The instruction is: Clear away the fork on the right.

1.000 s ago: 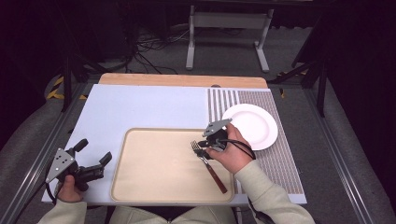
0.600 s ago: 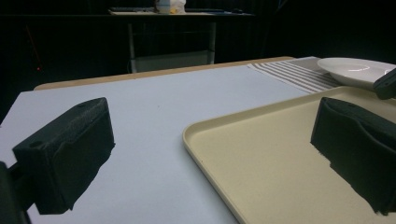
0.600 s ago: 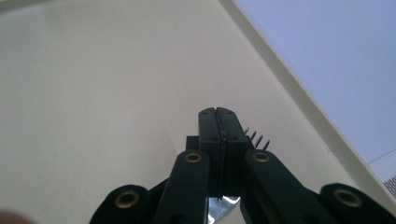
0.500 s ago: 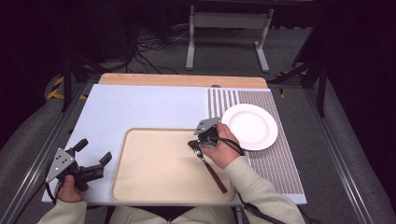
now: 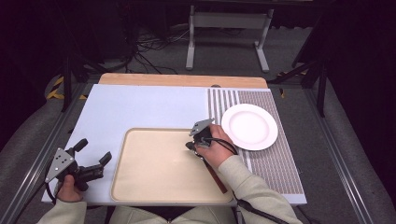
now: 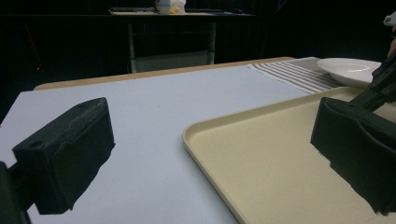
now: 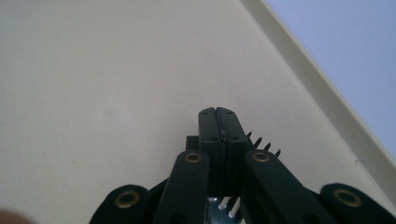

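Fork [image 7: 223, 205]: I see silver tines under my closed right gripper [image 7: 218, 112], with their dark tips poking out beside the jaws.
Handle: dark brown, and I see it run back along the forearm in the high view.
Place: I see it on the beige tray [image 5: 154, 177], near the right rim.

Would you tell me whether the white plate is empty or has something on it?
Empty: the white plate on the striped mat shows bare white.

A beige tray [image 5: 154, 186] lies on the pale blue surface [image 5: 140, 107]. Right of the tray, a white plate [image 5: 249, 126] sits on a grey-and-white striped mat [image 5: 275, 163].
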